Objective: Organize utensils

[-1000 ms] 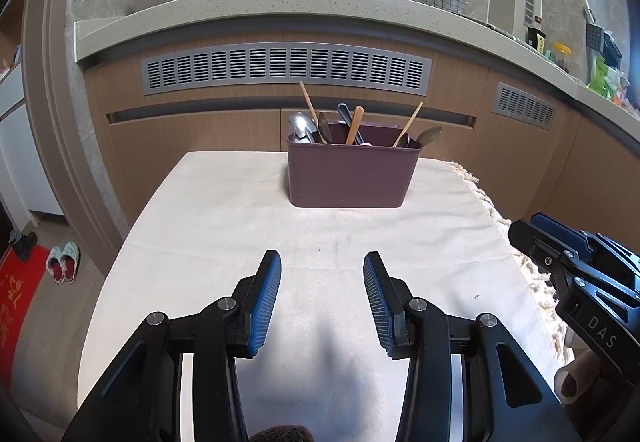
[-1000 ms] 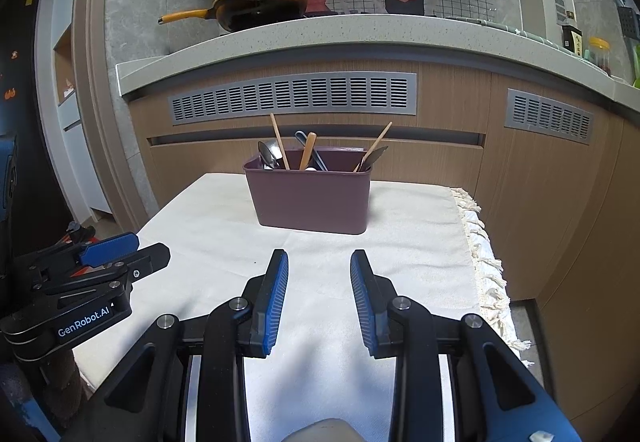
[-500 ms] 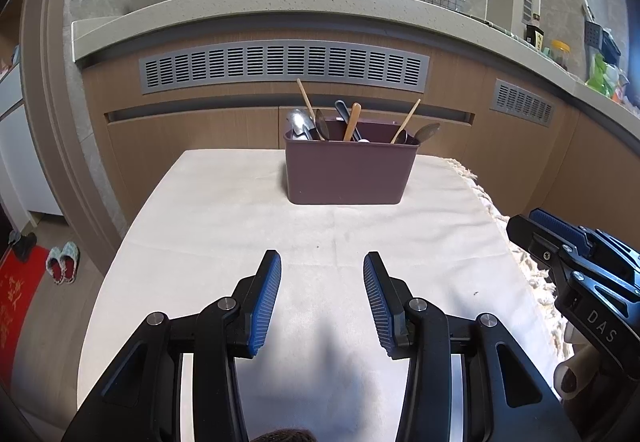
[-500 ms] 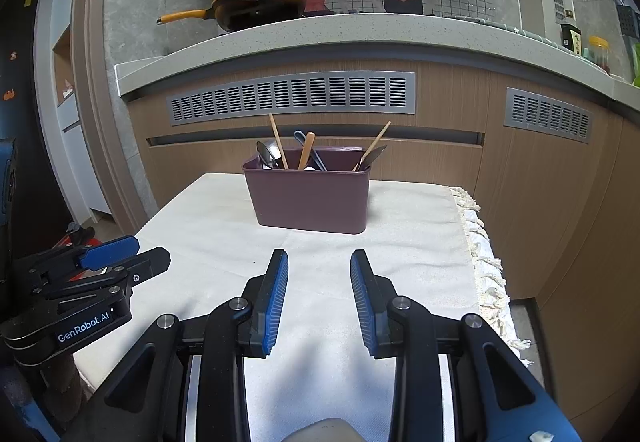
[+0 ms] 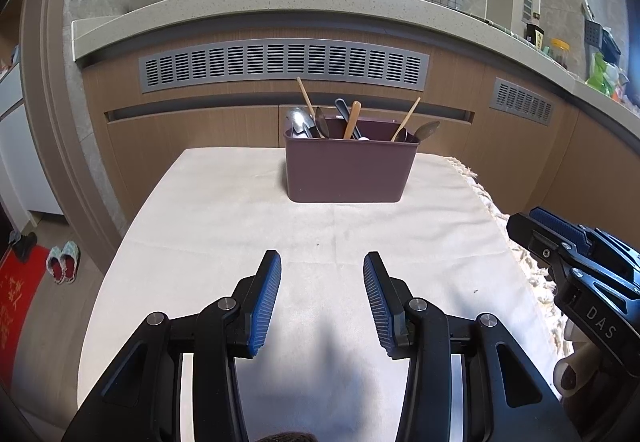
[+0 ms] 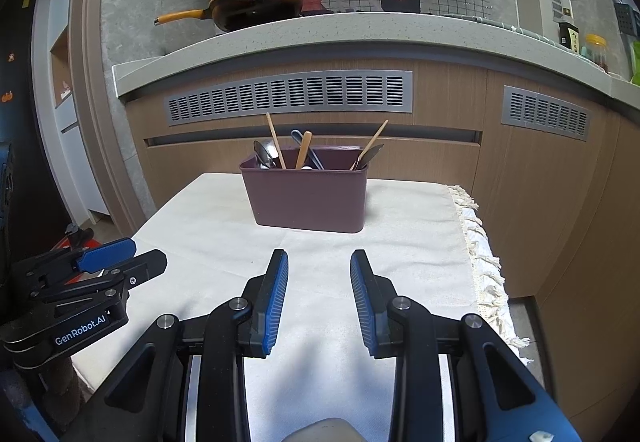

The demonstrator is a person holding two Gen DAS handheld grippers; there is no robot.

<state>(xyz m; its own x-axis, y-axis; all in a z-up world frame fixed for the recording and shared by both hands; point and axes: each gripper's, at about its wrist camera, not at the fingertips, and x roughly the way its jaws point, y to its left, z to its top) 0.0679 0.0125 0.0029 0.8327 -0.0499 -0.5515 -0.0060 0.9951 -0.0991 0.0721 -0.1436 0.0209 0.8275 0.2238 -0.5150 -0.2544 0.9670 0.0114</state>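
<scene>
My left gripper (image 5: 322, 262) and my right gripper (image 6: 319, 260) both hover over the near part of the table (image 5: 224, 226), jaws spread apart and empty. The maroon utensil holder (image 5: 350, 169) stands at the table's far edge, well beyond both grippers. Inside it stand the utensils (image 5: 350, 119): wooden chopsticks, a wooden spoon, metal spoons and a dark-handled piece, all leaning upright. A cream tablecloth (image 6: 400, 226) lies under the holder.
</scene>
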